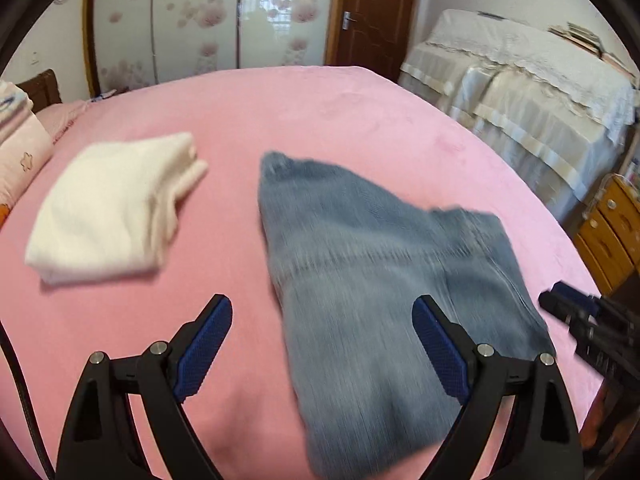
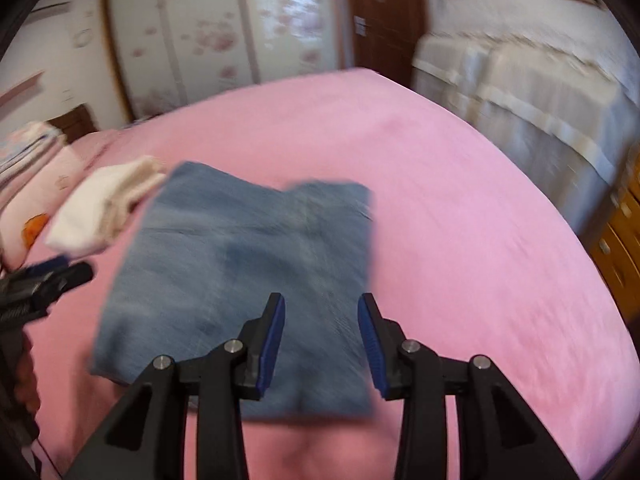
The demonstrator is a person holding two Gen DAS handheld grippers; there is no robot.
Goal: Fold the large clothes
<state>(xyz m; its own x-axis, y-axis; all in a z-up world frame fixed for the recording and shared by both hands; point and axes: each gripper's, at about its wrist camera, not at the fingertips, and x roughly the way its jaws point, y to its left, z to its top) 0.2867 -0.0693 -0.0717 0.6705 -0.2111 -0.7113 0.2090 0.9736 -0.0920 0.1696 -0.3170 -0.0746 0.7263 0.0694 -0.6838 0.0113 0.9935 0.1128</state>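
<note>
Folded blue jeans [image 1: 372,272] lie on the pink bed [image 1: 328,120]; they also show in the right wrist view [image 2: 240,264]. A folded white garment [image 1: 108,208] lies to their left and shows in the right wrist view [image 2: 104,204] too. My left gripper [image 1: 322,312] is wide open and empty, above the jeans' near left edge. My right gripper [image 2: 321,308] is open and empty, above the jeans' near right part. Each gripper shows in the other view, the right one [image 1: 568,304] and the left one [image 2: 68,272]. Both views are motion-blurred.
Pink pillows and bedding [image 1: 16,148] sit at the bed's left end. A cloth-covered piece of furniture [image 1: 520,92] stands at the right, a yellow drawer unit [image 1: 612,224] beside it. A wardrobe with flowered doors [image 1: 208,16] and a brown door [image 1: 372,12] stand behind.
</note>
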